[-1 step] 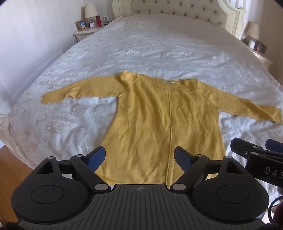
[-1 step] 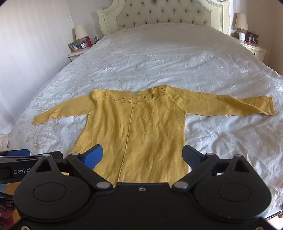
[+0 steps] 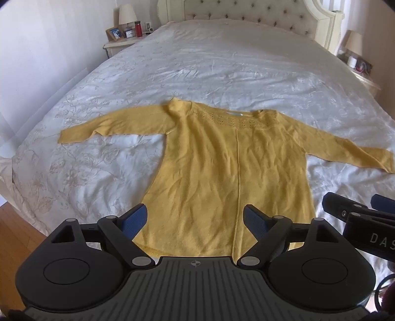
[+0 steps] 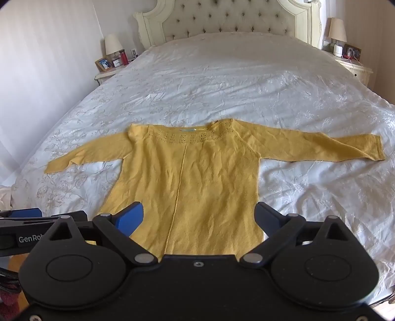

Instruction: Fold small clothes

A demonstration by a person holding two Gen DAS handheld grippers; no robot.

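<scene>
A yellow long-sleeved knit sweater (image 3: pixel 222 172) lies flat and face up on the white bedspread (image 3: pixel 222 74), sleeves spread left and right, neckline toward the headboard. It also shows in the right wrist view (image 4: pixel 197 177). My left gripper (image 3: pixel 195 219) is open and empty, held above the sweater's hem. My right gripper (image 4: pixel 197 218) is open and empty, also above the hem, slightly to the right. Each gripper shows at the edge of the other's view, the right gripper (image 3: pixel 360 217) and the left gripper (image 4: pixel 37 222).
A tufted cream headboard (image 4: pixel 234 19) stands at the far end. Nightstands with lamps and small items flank the bed, one at the left (image 3: pixel 123 42) and one at the right (image 4: pixel 350 64). Wooden floor (image 3: pixel 14 232) shows at the near left.
</scene>
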